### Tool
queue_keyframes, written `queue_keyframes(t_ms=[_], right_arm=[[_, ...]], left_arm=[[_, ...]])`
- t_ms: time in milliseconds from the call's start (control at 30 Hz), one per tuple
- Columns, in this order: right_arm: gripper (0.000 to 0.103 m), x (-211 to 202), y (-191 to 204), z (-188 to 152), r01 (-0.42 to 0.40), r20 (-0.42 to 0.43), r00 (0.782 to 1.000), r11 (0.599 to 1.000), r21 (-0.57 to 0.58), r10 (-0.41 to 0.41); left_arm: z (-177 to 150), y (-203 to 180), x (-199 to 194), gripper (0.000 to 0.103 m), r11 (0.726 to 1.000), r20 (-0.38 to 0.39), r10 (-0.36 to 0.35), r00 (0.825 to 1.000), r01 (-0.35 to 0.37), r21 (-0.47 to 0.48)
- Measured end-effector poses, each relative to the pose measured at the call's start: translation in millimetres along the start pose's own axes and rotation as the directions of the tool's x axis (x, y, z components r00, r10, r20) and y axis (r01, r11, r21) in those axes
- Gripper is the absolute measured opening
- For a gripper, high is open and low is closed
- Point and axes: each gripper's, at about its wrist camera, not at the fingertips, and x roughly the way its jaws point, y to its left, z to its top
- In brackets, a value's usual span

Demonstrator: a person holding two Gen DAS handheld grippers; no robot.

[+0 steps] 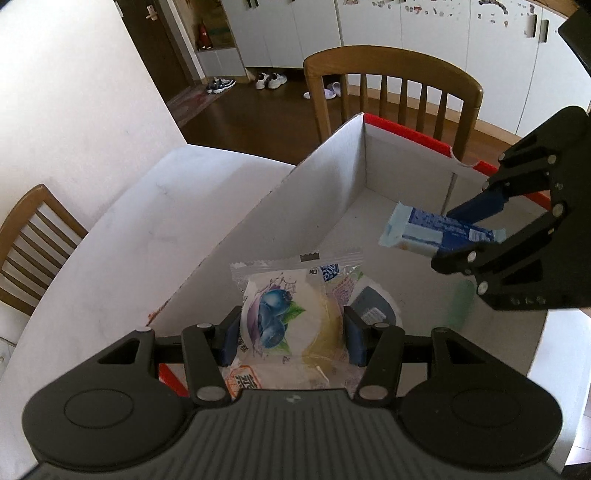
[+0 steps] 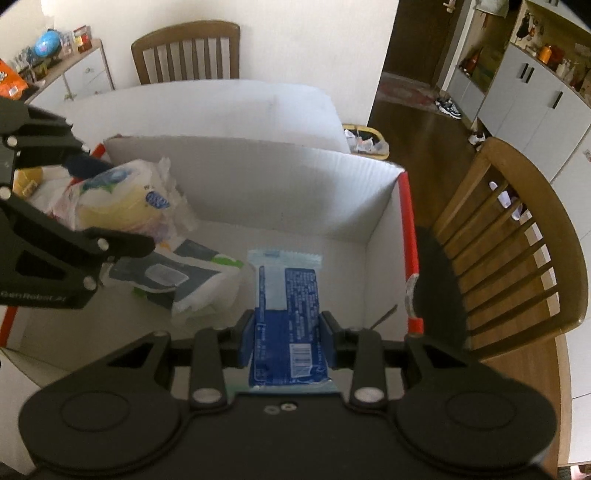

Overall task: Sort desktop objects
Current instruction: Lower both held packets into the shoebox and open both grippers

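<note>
Cardboard walls, white inside and edged in red, enclose the open box over which both grippers are held, the box resting on a white table. The left gripper is seen closed partway on a clear snack packet printed with blueberries, its blue pads pressed against the packet's two sides; the packet is held above the near end of the box, close to the long wall. The right gripper is likewise clamped on a blue and pale blue wrapped bar, gripped at its darker end, with the lighter end pointing out over the box floor. In the left wrist view the bar is shown tilted, clear of the floor, toward the far right part of the box. A white and grey-blue pack lies on the box floor, between the two held things in the right wrist view and just beyond the snack packet in the left one. Wooden chairs are placed around the table, one right behind the red edge of the box. Shoes are left on the dark floor near white cupboards.
</note>
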Motion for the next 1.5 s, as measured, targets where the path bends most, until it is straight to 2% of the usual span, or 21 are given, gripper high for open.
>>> queue_keyframes(t_ms=[300,533,867,1000,1133,1500], right_arm=[[0.035,33,4,3,0.006,-0.085,0.996,0.999,-0.054,-0.011],[0.035,50,10,6,0.014,-0.120,0.992,0.996,-0.087,-0.024],[0.035,66,12,9,0.003,-0.169,0.985,0.992,-0.130,-0.025],[0.035,72,9,13,0.012,-0.184,0.982,0.991,-0.132,-0.036],[0.035,76,10,15,0.008,-0.200,0.979,0.990,-0.143,-0.036],[0.036,91,5,18,0.010,-0.230,0.972,0.988,-0.152,-0.045]], left_arm=[[7,-5,26,0.054,0.999,-0.067,-0.017,0.998,0.020,0.042],[8,-1,41,0.054,0.999,-0.117,-0.027,0.993,0.030,0.018],[-2,-2,55,0.054,0.990,-0.215,-0.137,0.967,0.139,-0.007],[-3,2,59,0.054,0.992,-0.223,-0.122,0.967,0.120,-0.023],[-6,8,63,0.054,0.993,-0.257,-0.116,0.959,0.107,-0.048],[-7,10,72,0.054,0.992,-0.285,-0.118,0.951,0.104,-0.066]])
